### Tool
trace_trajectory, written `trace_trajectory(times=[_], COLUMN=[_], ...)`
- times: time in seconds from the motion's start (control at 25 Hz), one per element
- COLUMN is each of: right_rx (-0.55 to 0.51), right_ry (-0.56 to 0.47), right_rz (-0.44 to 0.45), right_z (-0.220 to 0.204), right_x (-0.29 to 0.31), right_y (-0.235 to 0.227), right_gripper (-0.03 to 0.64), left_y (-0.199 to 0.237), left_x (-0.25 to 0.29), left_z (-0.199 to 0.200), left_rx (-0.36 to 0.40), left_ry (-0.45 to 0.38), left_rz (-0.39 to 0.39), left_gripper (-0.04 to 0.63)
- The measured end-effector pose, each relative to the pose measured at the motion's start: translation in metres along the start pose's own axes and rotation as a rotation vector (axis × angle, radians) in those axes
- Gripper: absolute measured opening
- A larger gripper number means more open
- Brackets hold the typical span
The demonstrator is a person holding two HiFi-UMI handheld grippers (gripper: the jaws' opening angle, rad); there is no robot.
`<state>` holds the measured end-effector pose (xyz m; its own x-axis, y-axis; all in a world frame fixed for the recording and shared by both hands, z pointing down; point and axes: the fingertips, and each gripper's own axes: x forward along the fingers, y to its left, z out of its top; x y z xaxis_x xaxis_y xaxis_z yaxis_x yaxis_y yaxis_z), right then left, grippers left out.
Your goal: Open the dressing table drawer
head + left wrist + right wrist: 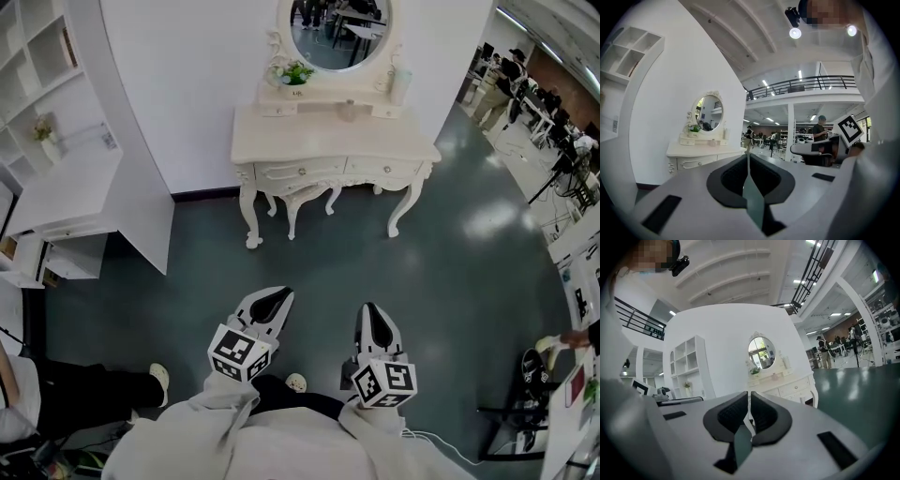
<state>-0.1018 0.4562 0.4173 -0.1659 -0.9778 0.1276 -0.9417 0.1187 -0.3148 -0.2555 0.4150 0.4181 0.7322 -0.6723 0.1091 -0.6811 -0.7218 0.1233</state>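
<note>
Ahead: drawer (302, 172) well apart | left tool (279, 294), right tool (371, 309) both clenched, empty

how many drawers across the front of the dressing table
2: the left drawer and the right drawer, side by side under the tabletop. Smaller ones may sit below the mirror; too small to tell.

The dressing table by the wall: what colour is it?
Cream white; the dressing table shows best in the head view.
</note>
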Motion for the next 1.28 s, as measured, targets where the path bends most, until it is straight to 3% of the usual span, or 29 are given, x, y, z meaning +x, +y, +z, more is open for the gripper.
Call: trace_trajectory(times=[0.48,1.28], right_rx=[0.012,0.019], right_ry=[0.052,0.048], right_rz=[0.016,-0.076], right_z=[-0.021,0.019], right_x=[0.014,0.108], right_y=[0.001,-0.067], right_gripper=[0.043,0.043], left_y=[0.013,0.059], left_x=[0.000,0.127], left_z=[-0.016,0.013], left_rx=[-0.034,-0.020], left_ry=[0.028,0.051], left_rz=[0.032,-0.056], left_gripper=[0.029,0.029])
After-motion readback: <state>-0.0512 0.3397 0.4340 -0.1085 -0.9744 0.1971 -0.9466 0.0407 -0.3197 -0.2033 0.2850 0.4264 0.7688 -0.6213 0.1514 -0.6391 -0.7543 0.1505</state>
